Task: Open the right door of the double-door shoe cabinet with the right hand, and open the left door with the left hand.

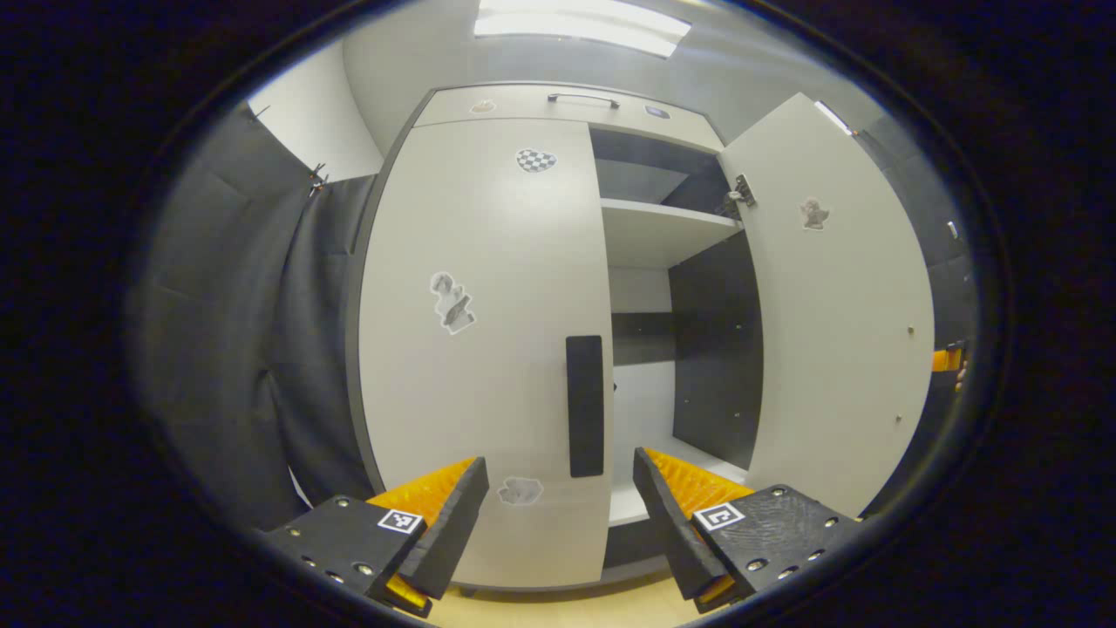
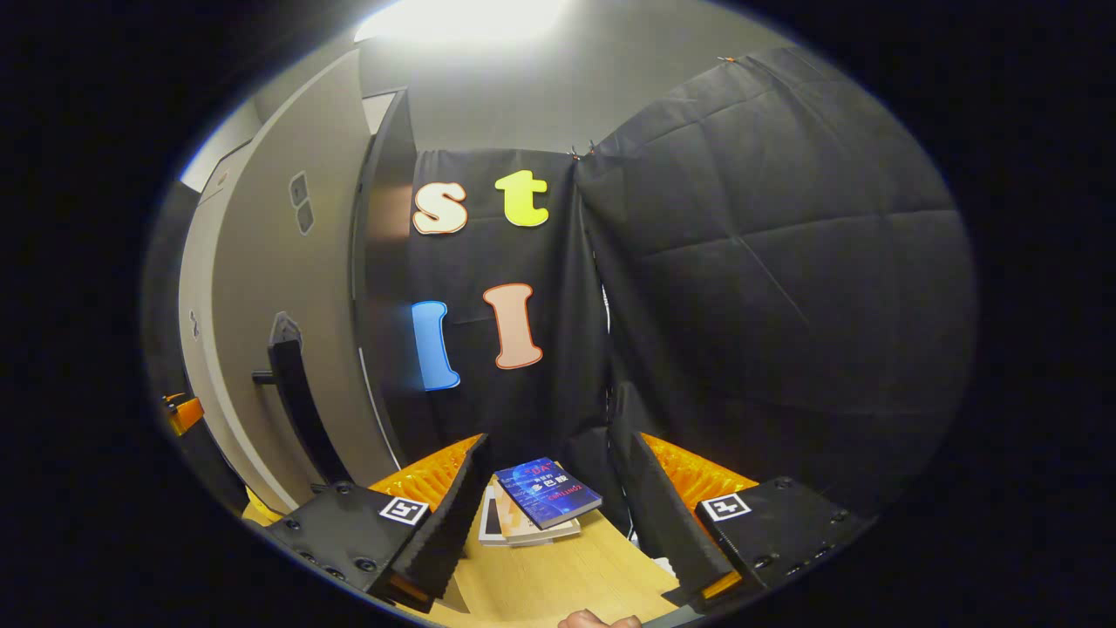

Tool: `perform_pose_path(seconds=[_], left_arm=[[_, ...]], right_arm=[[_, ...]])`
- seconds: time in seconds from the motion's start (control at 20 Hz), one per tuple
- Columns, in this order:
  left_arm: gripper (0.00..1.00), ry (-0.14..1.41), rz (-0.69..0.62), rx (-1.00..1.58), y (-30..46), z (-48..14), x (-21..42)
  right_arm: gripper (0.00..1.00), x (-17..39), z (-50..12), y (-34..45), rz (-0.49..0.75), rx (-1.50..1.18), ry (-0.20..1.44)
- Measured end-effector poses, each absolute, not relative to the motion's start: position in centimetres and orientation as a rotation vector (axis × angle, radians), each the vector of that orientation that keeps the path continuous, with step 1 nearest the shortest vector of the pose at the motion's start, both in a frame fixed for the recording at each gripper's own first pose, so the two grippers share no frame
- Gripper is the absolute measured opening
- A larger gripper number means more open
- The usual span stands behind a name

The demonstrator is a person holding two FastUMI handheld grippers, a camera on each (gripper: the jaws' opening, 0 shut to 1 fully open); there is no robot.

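The pale shoe cabinet (image 1: 488, 262) faces me in the left gripper view. Its left door is closed and carries a black vertical handle (image 1: 584, 406). My left gripper (image 1: 558, 523) is open, a little short of that handle, with nothing between its fingers. The right door (image 1: 828, 305) stands swung wide open, baring shelves (image 1: 663, 231) and dark inner walls. In the right gripper view that open door (image 2: 261, 288) is at the left with its black handle (image 2: 296, 410). My right gripper (image 2: 545, 523) is open and apart from the door, pointing at the black cloth wall.
A small stack of books (image 2: 540, 501) lies on the wooden floor (image 2: 558, 576) just beyond the right gripper's fingers. Black cloth walls (image 2: 767, 288) hang on both sides of the cabinet. A drawer front with a bar handle (image 1: 582, 98) tops the cabinet. A hand's edge (image 2: 602, 621) shows at the bottom.
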State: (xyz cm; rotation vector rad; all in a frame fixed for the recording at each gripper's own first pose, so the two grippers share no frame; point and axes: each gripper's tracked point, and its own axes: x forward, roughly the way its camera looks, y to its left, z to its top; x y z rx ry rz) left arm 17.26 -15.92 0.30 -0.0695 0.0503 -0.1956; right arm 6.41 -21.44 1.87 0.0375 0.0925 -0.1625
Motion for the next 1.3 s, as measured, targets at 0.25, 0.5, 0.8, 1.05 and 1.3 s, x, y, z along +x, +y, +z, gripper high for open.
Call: perform_pose_path(seconds=[0.25, 0.5, 0.8, 1.05, 1.3], left_arm=[[0.96, 0.066, -0.121, -0.092, -16.4, 1.3, 21.3], [0.97, 0.073, -0.091, -0.113, -17.4, 1.6, 23.8], [0.61, 0.099, -0.063, -0.090, -18.8, 1.0, 26.4], [0.29, 0.114, -0.035, -0.120, -19.5, 0.7, 26.8], [0.25, 0.124, -0.012, -0.098, -19.4, 0.5, 26.7]], right_arm=[[0.98, 10.3, 0.0, -23.8, -0.157, 0.040, 0.136], [0.98, 13.8, -1.0, -24.1, -0.113, 0.034, 0.152], [0.98, 17.2, -2.3, -24.4, -0.071, 0.051, 0.173], [0.98, 19.3, -2.5, -24.9, -0.047, 0.082, 0.176], [0.92, 22.1, -2.4, -24.5, -0.003, 0.087, 0.181]])
